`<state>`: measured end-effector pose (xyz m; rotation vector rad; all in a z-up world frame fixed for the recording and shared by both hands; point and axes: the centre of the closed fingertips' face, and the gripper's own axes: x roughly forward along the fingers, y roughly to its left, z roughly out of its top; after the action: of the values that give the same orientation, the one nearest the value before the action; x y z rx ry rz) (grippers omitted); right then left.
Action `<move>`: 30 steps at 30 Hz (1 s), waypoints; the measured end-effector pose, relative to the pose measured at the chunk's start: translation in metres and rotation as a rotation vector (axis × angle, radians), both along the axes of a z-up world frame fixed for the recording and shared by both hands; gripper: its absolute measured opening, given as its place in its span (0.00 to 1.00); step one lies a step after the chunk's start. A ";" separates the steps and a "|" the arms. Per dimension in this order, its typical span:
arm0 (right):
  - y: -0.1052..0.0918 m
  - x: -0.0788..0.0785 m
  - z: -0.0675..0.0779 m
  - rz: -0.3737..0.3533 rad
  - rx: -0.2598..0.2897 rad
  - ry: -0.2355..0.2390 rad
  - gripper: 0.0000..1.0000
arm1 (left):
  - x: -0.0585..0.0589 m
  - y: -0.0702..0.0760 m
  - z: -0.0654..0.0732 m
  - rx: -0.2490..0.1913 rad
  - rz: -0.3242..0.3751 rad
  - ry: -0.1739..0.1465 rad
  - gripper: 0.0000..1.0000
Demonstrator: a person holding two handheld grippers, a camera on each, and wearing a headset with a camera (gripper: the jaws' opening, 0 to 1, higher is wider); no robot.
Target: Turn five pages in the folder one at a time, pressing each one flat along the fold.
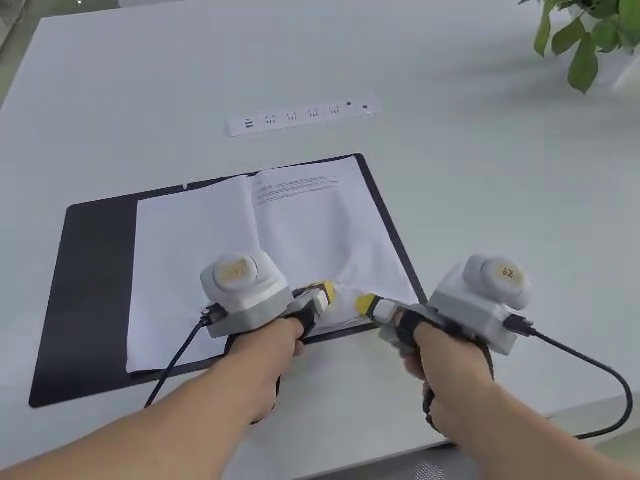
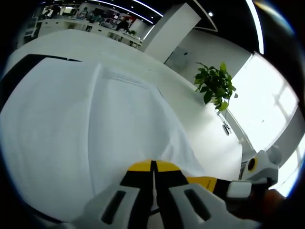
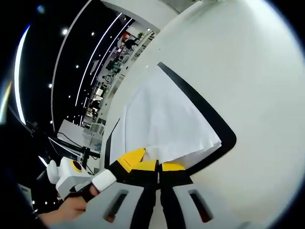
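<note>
A black folder (image 1: 85,300) lies open on the white table with white pages (image 1: 190,260) spread across it. The right-hand page (image 1: 320,225) carries a few printed lines at its top, and its near edge bows up a little. My left gripper (image 1: 326,293) is shut, its yellow tips at that raised near edge (image 2: 153,164). My right gripper (image 1: 362,301) is shut too, meeting the same edge from the right (image 3: 158,165). The two pairs of tips nearly touch. Whether either has caught the sheet is unclear.
A white power strip (image 1: 300,116) lies beyond the folder. A green potted plant (image 1: 590,35) stands at the far right corner. Cables (image 1: 590,375) trail from both grippers toward the near table edge. Bare table surrounds the folder.
</note>
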<state>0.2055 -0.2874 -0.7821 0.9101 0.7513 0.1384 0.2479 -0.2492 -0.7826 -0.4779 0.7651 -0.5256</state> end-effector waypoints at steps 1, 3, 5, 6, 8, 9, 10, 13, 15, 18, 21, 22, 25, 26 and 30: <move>0.000 -0.001 0.001 -0.005 0.006 -0.003 0.00 | -0.001 0.001 0.000 0.003 0.000 0.002 0.00; -0.001 -0.002 0.003 -0.002 0.002 -0.009 0.00 | -0.003 0.006 0.001 0.033 -0.010 -0.010 0.00; 0.000 -0.003 0.006 -0.008 0.013 -0.017 0.00 | -0.006 0.010 0.003 0.053 -0.017 -0.017 0.00; -0.001 -0.002 0.007 -0.008 0.005 -0.024 0.00 | -0.006 0.012 0.003 0.062 -0.019 -0.020 0.00; 0.002 -0.001 0.014 -0.003 0.018 -0.043 0.00 | -0.009 0.017 0.007 0.086 -0.035 -0.036 0.00; 0.002 -0.002 0.015 -0.004 0.012 -0.042 0.00 | -0.009 0.018 0.009 0.089 -0.039 -0.045 0.02; 0.002 -0.001 0.019 -0.004 0.010 -0.058 0.00 | -0.009 0.022 0.013 0.102 -0.045 -0.062 0.04; 0.006 0.001 0.029 -0.002 0.013 -0.084 0.00 | -0.013 0.029 0.026 0.130 -0.080 -0.117 0.07; 0.009 0.002 0.036 0.002 0.018 -0.104 0.00 | -0.015 0.035 0.033 0.146 -0.089 -0.143 0.10; 0.014 0.004 0.050 0.005 0.023 -0.145 0.00 | -0.020 0.047 0.041 0.196 -0.127 -0.192 0.11; 0.024 0.007 0.065 0.031 0.007 -0.189 0.00 | -0.026 0.059 0.050 0.209 -0.131 -0.208 0.11; 0.028 0.007 0.072 0.039 0.006 -0.204 0.00 | -0.027 0.065 0.055 0.213 -0.127 -0.223 0.11; 0.041 0.008 0.087 0.073 -0.005 -0.248 0.00 | -0.032 0.077 0.067 0.223 -0.129 -0.254 0.13; 0.047 0.008 0.091 0.095 -0.022 -0.266 0.00 | -0.033 0.083 0.072 0.227 -0.131 -0.268 0.13; 0.064 0.008 0.101 0.133 -0.053 -0.295 0.00 | -0.039 0.102 0.084 0.242 -0.117 -0.295 0.15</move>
<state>0.2136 -0.2238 -0.6814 0.7683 0.5376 0.3608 0.2093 -0.1469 -0.6990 -0.1264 0.5648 -0.5884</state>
